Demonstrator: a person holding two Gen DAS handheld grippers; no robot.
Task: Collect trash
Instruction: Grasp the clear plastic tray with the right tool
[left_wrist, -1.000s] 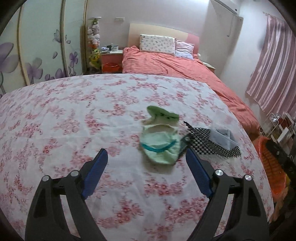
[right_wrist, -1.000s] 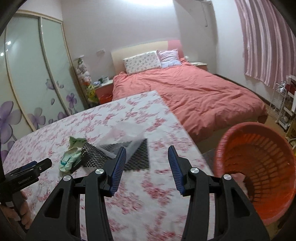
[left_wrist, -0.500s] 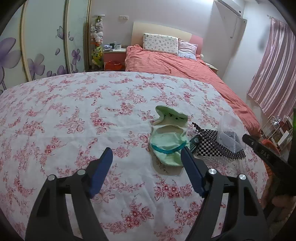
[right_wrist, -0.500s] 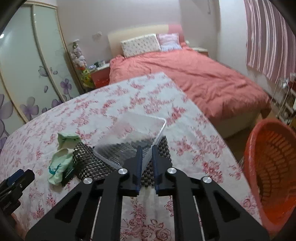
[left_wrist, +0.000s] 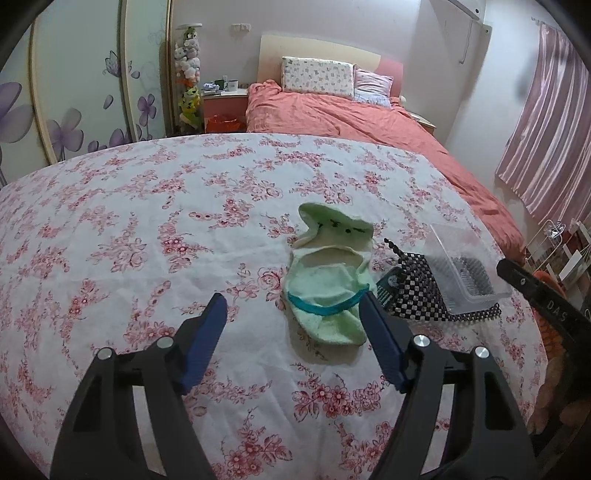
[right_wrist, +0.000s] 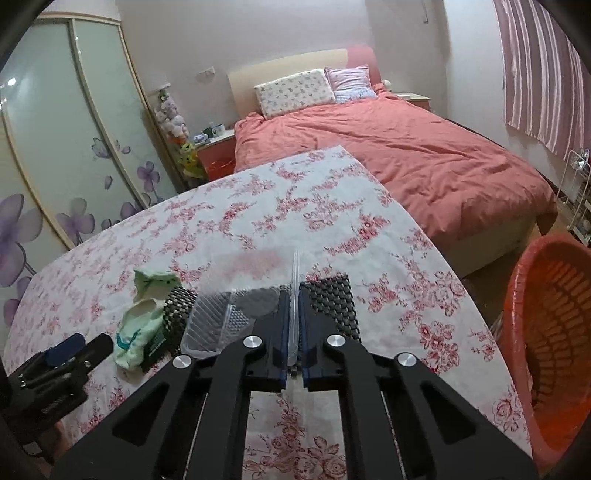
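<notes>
A clear plastic tray (right_wrist: 236, 295) lies on a black-and-white checkered mat (right_wrist: 332, 299) on the floral table. My right gripper (right_wrist: 293, 314) is shut on the tray's right rim. The tray also shows in the left wrist view (left_wrist: 461, 266), on the mat (left_wrist: 421, 295). A pale green cloth (left_wrist: 328, 284) lies left of the mat, with a small dark packet (left_wrist: 388, 288) between them. My left gripper (left_wrist: 291, 314) is open and empty, just short of the green cloth. The cloth also shows in the right wrist view (right_wrist: 144, 321).
An orange plastic basket (right_wrist: 550, 332) stands on the floor off the table's right edge. A bed with a coral cover (right_wrist: 406, 155) lies beyond the table. The floral tablecloth (left_wrist: 147, 221) covers the whole table. Wardrobe doors (right_wrist: 74, 147) stand at the left.
My right gripper went from open to shut on the tray's rim and moved closer to it. My left gripper drew back slightly from the green cloth and stayed open.
</notes>
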